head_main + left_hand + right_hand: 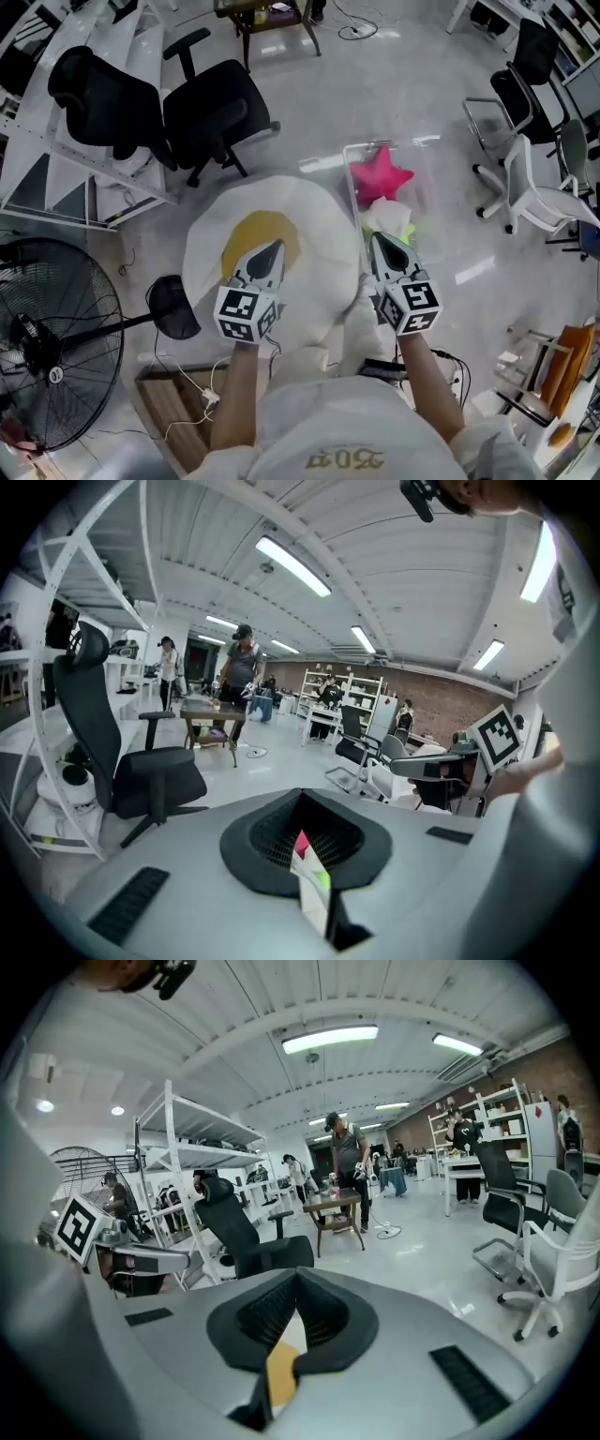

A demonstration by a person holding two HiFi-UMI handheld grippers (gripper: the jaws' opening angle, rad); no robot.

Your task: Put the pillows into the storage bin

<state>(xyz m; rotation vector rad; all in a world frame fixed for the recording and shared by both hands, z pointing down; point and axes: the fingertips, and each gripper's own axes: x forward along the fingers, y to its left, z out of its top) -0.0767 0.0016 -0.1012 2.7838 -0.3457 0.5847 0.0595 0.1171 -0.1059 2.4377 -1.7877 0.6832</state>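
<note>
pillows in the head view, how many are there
3: the egg pillow held up in front, the pink star pillow in the clear bin, and a white-green pillow beside it there. More may hide under the egg pillow.

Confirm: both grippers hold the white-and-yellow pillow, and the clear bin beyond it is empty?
Not empty: the head view shows a pink star pillow in the clear bin. The left gripper and right gripper do hold the white-and-yellow pillow.

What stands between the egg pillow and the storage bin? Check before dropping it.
Nothing visible blocks the way. The egg pillow, held by the left gripper and the right gripper, hangs just short of the open clear bin. Inside, a pink star pillow and a white-green pillow already fill part of it.
</note>
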